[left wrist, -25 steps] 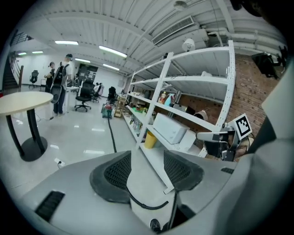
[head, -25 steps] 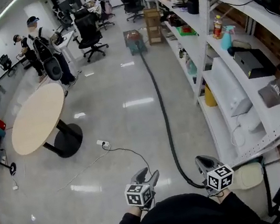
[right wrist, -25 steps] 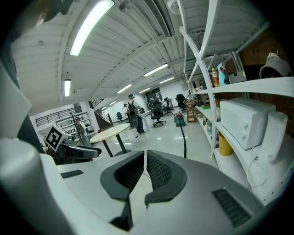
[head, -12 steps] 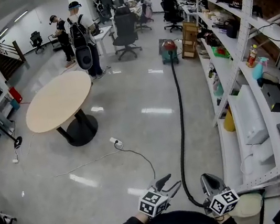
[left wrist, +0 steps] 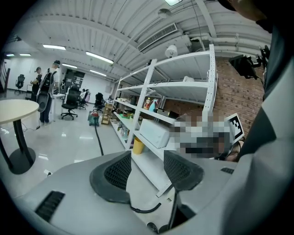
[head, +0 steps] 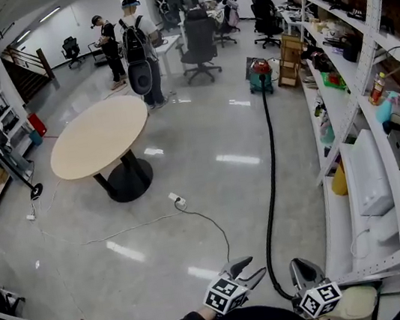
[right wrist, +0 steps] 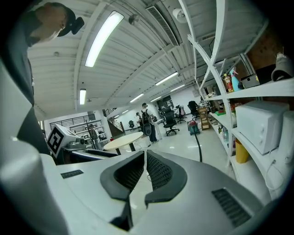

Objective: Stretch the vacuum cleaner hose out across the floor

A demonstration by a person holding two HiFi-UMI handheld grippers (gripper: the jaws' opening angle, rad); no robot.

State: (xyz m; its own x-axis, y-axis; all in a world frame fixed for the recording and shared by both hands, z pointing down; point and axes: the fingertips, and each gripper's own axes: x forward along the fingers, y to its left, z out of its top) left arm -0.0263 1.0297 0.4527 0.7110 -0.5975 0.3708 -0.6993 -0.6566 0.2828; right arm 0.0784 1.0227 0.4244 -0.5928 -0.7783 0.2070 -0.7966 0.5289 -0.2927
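The black vacuum hose (head: 271, 189) runs in a nearly straight line over the shiny floor from the red and green vacuum cleaner (head: 261, 76) at the far end. It bends at its near end (head: 277, 290) just left of my right gripper (head: 301, 263). That gripper is shut, and the right gripper view shows nothing between its pads (right wrist: 156, 170). My left gripper (head: 248, 267) hovers left of the hose end, open and empty. In the left gripper view a bit of hose (left wrist: 146, 210) lies on the floor below its open gripper (left wrist: 147, 167).
Metal shelving (head: 372, 164) with boxes, bottles and a yellow container (head: 338, 182) lines the right side. A round wooden table (head: 97, 134) stands at left. A white power strip (head: 178, 201) with a thin cable lies mid-floor. People (head: 137, 44) and office chairs (head: 198, 38) are far back.
The head view has swung left and up, showing more of the room. The left gripper has shifted right toward the hose end. The right gripper stays shut by the hose's near end.
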